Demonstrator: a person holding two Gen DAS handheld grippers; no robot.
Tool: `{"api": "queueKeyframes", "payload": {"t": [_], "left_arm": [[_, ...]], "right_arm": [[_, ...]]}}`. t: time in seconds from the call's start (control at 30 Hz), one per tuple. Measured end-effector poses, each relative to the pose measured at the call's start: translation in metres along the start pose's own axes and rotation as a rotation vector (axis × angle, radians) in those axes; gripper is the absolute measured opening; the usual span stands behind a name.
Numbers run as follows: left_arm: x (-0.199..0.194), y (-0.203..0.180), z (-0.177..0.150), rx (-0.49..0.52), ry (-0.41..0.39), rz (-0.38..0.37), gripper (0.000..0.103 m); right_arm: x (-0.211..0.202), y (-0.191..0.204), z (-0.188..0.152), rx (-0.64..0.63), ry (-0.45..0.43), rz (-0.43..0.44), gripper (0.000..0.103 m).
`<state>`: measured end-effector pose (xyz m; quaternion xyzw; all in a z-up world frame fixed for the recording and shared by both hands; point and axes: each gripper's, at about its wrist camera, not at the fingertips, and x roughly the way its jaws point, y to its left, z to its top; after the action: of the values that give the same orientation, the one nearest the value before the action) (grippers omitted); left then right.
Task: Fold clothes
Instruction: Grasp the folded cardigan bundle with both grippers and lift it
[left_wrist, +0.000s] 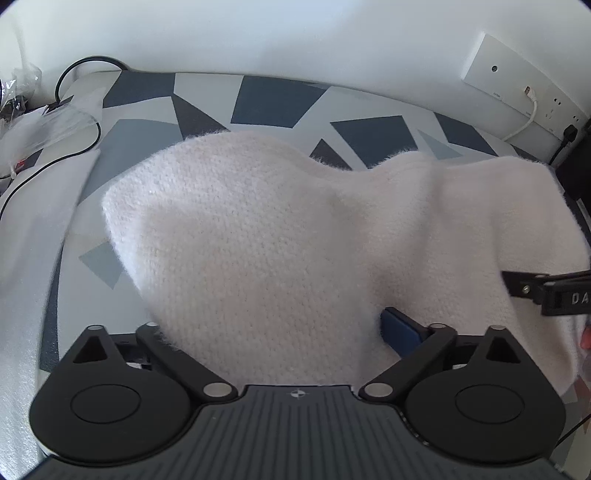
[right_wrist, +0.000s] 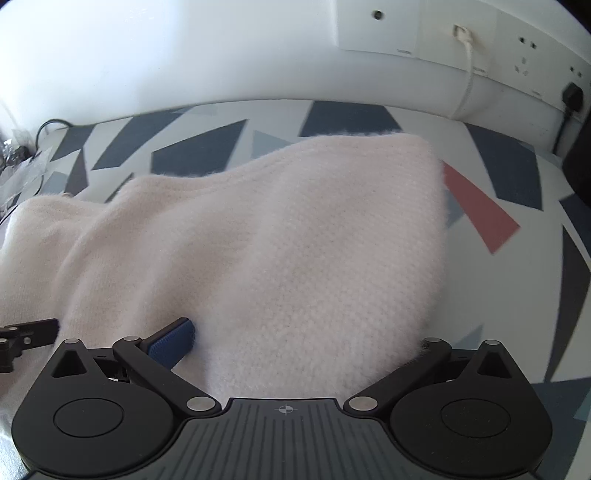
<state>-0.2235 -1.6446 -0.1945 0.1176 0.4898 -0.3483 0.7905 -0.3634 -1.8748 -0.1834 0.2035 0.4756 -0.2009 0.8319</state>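
A fluffy pale pink knitted garment (left_wrist: 280, 236) lies over a surface with a grey, white and blue geometric pattern (left_wrist: 269, 103). My left gripper (left_wrist: 295, 332) has the garment bunched between its fingers, with one blue pad (left_wrist: 400, 328) showing and the other hidden under the knit. My right gripper (right_wrist: 295, 336) grips the same garment (right_wrist: 295, 236), with one blue pad (right_wrist: 173, 341) showing. The right gripper's black tip also shows in the left wrist view (left_wrist: 546, 291), and the left gripper's tip shows in the right wrist view (right_wrist: 26, 334).
A white wall runs behind, with a socket panel (left_wrist: 524, 88) and a white cable (right_wrist: 469, 66) plugged in. A black cable (left_wrist: 77, 74) and clear plastic bags (left_wrist: 44, 118) lie at the far left. A white cloth (left_wrist: 29, 236) covers the left side. A red patch (right_wrist: 480, 210) marks the surface.
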Motion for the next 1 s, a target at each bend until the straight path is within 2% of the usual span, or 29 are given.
{"api": "queueKeyframes", "payload": {"t": [0.03, 0.07, 0.1, 0.13, 0.17, 0.2, 0.3, 0.37, 0.43, 0.5, 0.63, 0.77, 1.0], "left_arm": [[-0.003, -0.003, 0.0, -0.005, 0.0, -0.026, 0.065], [-0.006, -0.007, -0.001, -0.01, 0.001, -0.056, 0.046], [-0.008, -0.012, -0.002, -0.009, 0.006, -0.082, 0.043], [-0.01, -0.017, -0.005, 0.004, 0.007, -0.092, 0.042], [-0.012, -0.023, -0.009, 0.019, 0.004, -0.095, 0.039], [-0.015, -0.026, -0.013, 0.025, 0.003, -0.095, 0.038], [-0.024, -0.02, -0.022, -0.031, 0.013, -0.092, 0.037], [-0.029, -0.014, -0.028, -0.081, 0.025, -0.096, 0.036], [-0.037, -0.016, -0.033, -0.072, 0.023, -0.077, 0.035], [-0.047, -0.02, -0.038, -0.055, 0.01, -0.051, 0.035], [-0.068, -0.021, -0.049, -0.063, -0.037, -0.014, 0.035], [-0.101, -0.018, -0.056, -0.043, -0.096, -0.022, 0.035], [-0.167, -0.002, -0.079, -0.063, -0.22, -0.025, 0.035]], "right_arm": [[0.0, 0.006, -0.001, -0.02, 0.001, 0.016, 0.101], [-0.002, 0.012, -0.002, -0.038, -0.002, 0.032, 0.092], [-0.005, 0.019, -0.002, -0.052, -0.007, 0.055, 0.077], [-0.009, 0.023, -0.003, -0.056, -0.009, 0.089, 0.068], [-0.012, 0.026, -0.005, -0.048, -0.001, 0.136, 0.054], [-0.013, 0.03, -0.007, -0.043, 0.011, 0.176, 0.05], [-0.023, 0.048, -0.021, -0.087, -0.019, 0.165, 0.045], [-0.029, 0.048, -0.028, -0.053, -0.015, 0.194, 0.044], [-0.035, 0.048, -0.034, -0.011, -0.003, 0.223, 0.043], [-0.047, 0.057, -0.041, -0.02, -0.014, 0.212, 0.042], [-0.075, 0.072, -0.057, -0.045, -0.082, 0.177, 0.042], [-0.106, 0.08, -0.064, -0.009, -0.14, 0.195, 0.042], [-0.163, 0.114, -0.08, -0.075, -0.251, 0.18, 0.042]]}}
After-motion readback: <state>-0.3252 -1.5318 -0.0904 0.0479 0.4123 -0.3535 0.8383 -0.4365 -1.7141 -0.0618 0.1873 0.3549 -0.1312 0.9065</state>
